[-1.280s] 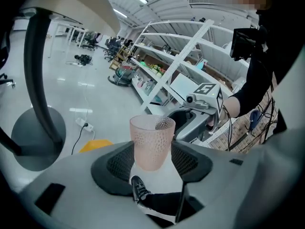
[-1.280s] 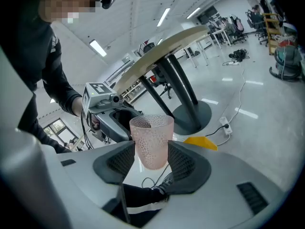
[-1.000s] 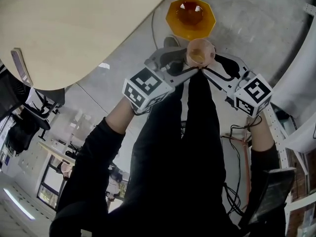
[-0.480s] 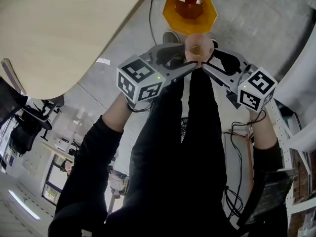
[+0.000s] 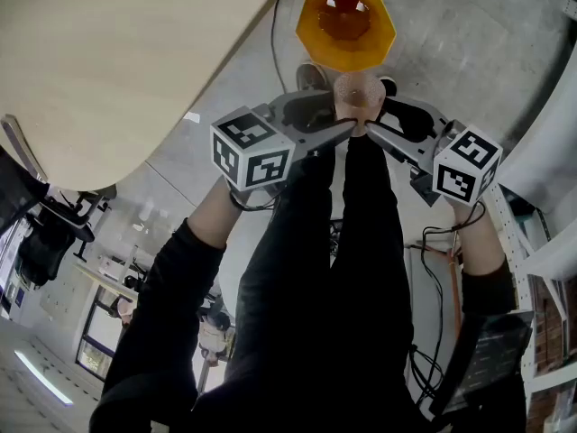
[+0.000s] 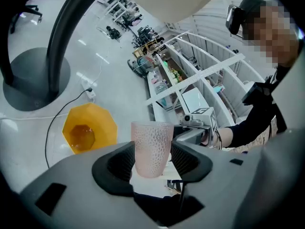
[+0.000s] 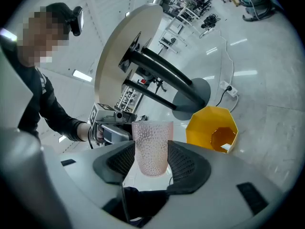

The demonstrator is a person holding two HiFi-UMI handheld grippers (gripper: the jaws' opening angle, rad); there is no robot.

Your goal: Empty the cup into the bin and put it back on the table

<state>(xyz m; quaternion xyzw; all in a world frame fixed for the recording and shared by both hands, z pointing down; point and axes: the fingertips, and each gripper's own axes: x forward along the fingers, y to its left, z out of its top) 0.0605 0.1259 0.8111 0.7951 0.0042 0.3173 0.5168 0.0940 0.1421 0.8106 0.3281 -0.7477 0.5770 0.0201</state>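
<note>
left gripper (image 6: 151, 157) and right gripper (image 7: 151, 159) shifted slightly, cup (image 5: 359, 94) clamped between both jaws

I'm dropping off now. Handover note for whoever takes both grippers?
Left gripper shut on the pink cup; right gripper shut on it from the opposite side.
Cup upright, in the air near the yellow bin on the floor; table to the left.
Done: cup is off the table.
Left: tip it into the bin, set it back on the table. Contents unclear.
</note>
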